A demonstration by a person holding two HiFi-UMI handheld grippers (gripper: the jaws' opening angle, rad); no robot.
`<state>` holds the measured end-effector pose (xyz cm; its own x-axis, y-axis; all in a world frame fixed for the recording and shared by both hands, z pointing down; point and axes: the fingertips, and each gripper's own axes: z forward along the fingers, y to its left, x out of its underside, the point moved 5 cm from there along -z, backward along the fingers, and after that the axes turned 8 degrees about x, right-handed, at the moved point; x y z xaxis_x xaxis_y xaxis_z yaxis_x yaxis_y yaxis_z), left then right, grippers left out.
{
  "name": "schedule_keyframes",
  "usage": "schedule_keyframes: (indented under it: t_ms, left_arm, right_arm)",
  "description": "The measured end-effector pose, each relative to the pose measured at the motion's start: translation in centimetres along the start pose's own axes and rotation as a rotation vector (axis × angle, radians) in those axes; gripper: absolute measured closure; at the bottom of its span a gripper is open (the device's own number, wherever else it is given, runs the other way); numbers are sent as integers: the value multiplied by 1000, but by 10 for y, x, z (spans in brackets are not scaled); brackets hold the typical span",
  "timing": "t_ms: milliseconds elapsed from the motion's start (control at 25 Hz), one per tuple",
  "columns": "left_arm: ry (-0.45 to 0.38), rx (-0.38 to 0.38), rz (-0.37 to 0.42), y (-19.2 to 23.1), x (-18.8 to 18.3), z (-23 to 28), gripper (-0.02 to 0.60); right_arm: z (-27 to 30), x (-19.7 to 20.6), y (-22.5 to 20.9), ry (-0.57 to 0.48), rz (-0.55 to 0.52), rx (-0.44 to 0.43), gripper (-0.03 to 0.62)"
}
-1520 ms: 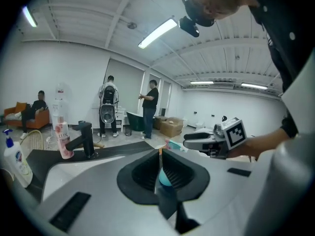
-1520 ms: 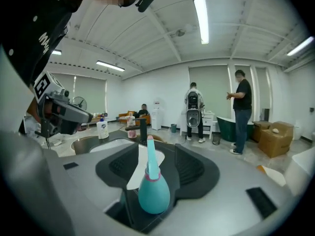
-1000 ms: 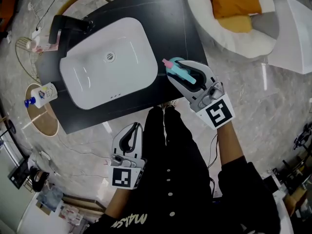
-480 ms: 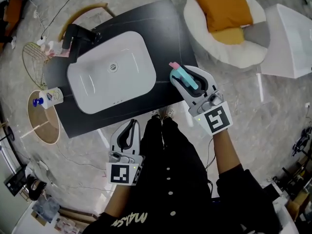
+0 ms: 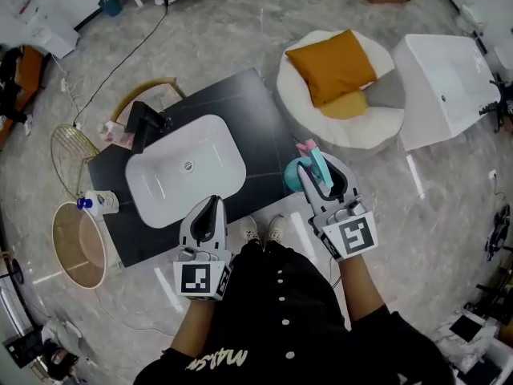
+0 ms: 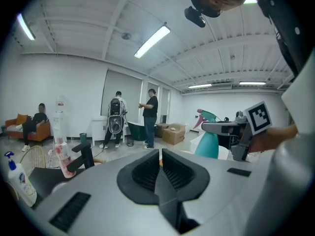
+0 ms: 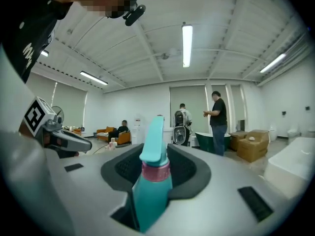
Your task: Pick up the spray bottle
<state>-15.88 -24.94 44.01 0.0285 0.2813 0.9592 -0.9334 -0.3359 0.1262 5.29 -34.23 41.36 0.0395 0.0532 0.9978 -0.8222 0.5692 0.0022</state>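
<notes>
Grey marble floor, head view: black rectangular counter [image 5: 256,119] with white basin [image 5: 186,175]; right gripper [image 5: 321,184], just beside the counter's right edge, holds the teal plastic spray bottle [image 5: 295,175]; left gripper [image 5: 210,215] hangs over its near edge.
Left gripper view: jaws together, empty.
Right gripper view: jaws clamped on the bottle's neck.

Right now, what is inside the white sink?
Only the round drain shows in the sink; the rest looks bare. The left claw covers its near corner, so that part cannot be checked.
</notes>
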Motion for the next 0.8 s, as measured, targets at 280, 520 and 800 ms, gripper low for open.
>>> schedule_keyframes:
  t_ms: [280,520,800]
  left_arm:
    - [-83,47,56,-10,-37,4,554]
    - [-132,78,98,-16,-57,9,554]
    - [-160,106,125,-30,-67,11,554]
  right_arm:
    - [-50,-25,-12,-41,-18,139,464]
    - [-82,-29,-31,-31,-10,267,464]
    - [-96,-38,-40,-49,-31,301,464]
